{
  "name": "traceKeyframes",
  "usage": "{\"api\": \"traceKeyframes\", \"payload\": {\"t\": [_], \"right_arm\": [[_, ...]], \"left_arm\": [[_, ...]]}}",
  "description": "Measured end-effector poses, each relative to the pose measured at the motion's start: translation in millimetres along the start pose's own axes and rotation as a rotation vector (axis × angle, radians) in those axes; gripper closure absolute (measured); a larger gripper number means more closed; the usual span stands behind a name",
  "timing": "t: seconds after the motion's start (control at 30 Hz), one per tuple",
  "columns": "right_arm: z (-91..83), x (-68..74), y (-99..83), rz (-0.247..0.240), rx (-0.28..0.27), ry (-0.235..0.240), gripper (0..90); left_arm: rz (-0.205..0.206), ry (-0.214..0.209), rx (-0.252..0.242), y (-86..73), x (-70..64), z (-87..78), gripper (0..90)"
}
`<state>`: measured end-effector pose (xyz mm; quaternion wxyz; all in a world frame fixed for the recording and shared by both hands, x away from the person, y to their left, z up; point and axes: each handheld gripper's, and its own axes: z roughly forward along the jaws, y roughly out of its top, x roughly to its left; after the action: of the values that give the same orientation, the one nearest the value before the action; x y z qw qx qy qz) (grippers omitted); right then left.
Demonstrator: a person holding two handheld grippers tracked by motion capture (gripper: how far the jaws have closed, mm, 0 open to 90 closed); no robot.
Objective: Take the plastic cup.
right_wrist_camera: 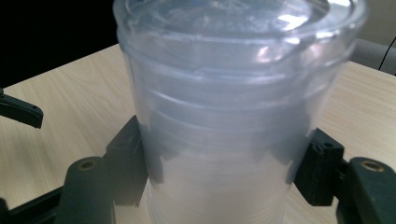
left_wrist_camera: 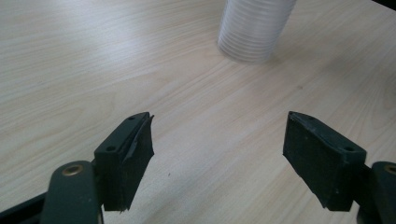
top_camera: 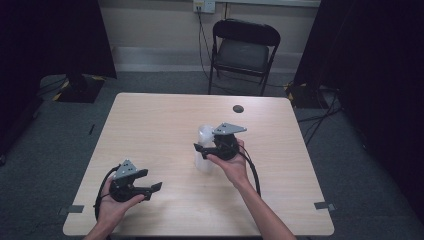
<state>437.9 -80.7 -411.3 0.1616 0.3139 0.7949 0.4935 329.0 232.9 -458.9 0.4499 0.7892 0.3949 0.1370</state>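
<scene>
Translucent plastic cups (top_camera: 204, 150), nested into one ribbed stack, stand upright near the middle of the pale wood table (top_camera: 150, 125). The right gripper (right_wrist_camera: 219, 163) has its two black jaws set around the stack's lower half — each pad seems to touch the cup wall, one on either side. The left gripper (left_wrist_camera: 217, 158), held low at the table's near left, has its jaws spread wide over bare wood, with the stack's base (left_wrist_camera: 254, 30) well ahead of it. A black folding chair (top_camera: 243, 50) stands beyond the table's far edge.
</scene>
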Motion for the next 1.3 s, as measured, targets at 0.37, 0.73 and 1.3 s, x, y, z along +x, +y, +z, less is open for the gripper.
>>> {"api": "traceKeyframes", "payload": {"t": [0.37,0.73,1.3], "right_arm": [[-2.6,-0.7,5.4,0.010,-0.028,0.005,31.9],[-7.5,1.4,13.4,-0.007,-0.057,0.005,32.3],[-16.5,-1.9,27.8,0.017,-0.096,0.010,32.7]], "left_arm": [[0.010,0.003,0.004,-0.1,-0.8,0.4,26.0],[0.009,0.004,0.009,-0.2,-0.1,0.3,26.1],[-0.004,0.011,0.008,-0.2,0.7,1.3,27.7]]}}
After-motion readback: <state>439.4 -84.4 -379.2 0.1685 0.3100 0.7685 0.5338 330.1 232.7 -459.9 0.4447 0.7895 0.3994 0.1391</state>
